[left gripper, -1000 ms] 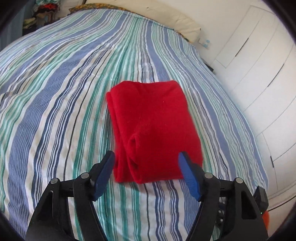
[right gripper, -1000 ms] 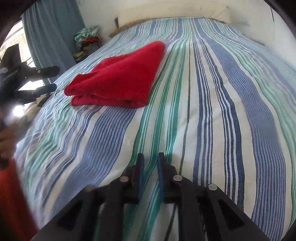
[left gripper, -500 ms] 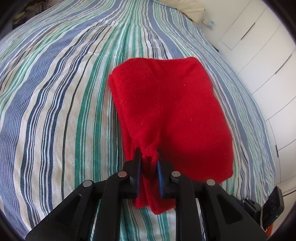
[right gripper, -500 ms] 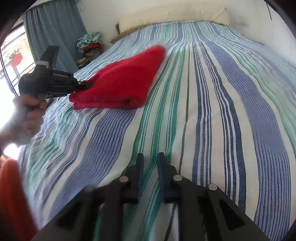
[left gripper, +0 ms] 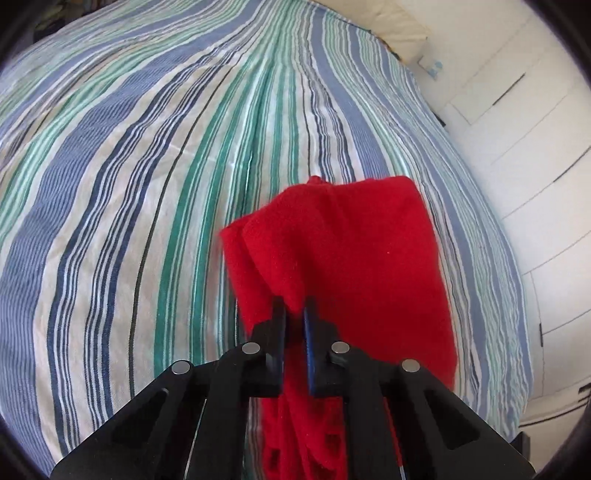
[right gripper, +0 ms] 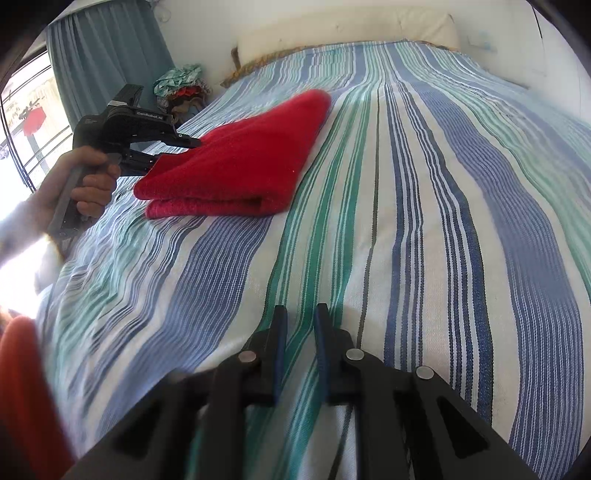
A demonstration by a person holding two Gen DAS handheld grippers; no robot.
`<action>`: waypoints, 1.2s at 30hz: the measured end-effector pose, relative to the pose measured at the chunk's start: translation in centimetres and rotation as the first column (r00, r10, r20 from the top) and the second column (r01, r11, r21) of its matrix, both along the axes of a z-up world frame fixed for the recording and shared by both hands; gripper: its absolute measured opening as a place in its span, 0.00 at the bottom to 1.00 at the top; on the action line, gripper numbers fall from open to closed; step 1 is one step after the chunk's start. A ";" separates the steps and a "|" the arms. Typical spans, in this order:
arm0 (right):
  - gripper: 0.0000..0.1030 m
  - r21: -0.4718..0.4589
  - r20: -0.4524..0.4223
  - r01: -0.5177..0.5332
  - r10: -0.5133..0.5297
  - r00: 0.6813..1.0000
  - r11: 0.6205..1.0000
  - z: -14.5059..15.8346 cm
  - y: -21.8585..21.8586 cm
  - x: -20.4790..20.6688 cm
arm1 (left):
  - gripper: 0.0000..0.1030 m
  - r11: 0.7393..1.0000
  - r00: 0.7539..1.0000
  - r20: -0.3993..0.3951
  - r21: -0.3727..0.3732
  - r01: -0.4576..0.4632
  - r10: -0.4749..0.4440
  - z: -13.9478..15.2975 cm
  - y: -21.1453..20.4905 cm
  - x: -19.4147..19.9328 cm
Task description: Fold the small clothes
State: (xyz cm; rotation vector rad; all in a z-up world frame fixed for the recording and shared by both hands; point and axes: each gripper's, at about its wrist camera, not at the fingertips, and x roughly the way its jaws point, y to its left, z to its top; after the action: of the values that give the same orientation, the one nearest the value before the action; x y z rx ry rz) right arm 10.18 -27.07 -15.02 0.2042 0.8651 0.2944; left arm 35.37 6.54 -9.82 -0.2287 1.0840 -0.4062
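Observation:
A folded red garment (left gripper: 351, 251) lies on the striped bedspread (left gripper: 147, 166). My left gripper (left gripper: 294, 306) is shut on its near edge, with a pinch of red cloth bunched between the pads. The right wrist view shows the same garment (right gripper: 243, 162) at the far left of the bed, a hand (right gripper: 88, 181) holding the left gripper (right gripper: 184, 147) against its left end. Low over bare bedspread (right gripper: 443, 221), my right gripper (right gripper: 300, 314) has its jaws nearly together with nothing between them.
A pale pillow (right gripper: 351, 29) lies at the head of the bed. A blue curtain (right gripper: 103, 55) and a heap of clothes (right gripper: 181, 85) stand beyond the left side. White cupboard doors (left gripper: 517, 129) run along the other side. Something orange-red (right gripper: 22, 387) blurs the lower left corner.
My left gripper went from wide open to closed on the garment's near edge while moving forward over it. The cloth there has bunched up. My right gripper stayed where it was.

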 end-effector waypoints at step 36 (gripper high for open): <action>0.97 0.430 -0.112 0.067 -0.020 0.993 0.900 4.8 -4.1 16.5 | 0.92 0.994 0.993 -0.118 -0.113 -0.007 -0.007 -2.9 1.6 -3.6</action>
State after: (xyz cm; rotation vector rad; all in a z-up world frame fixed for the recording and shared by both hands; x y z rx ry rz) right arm 26.63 -31.22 -10.26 0.6601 0.8894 0.4368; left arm 31.76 8.14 -12.77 -0.3570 1.1787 -0.4593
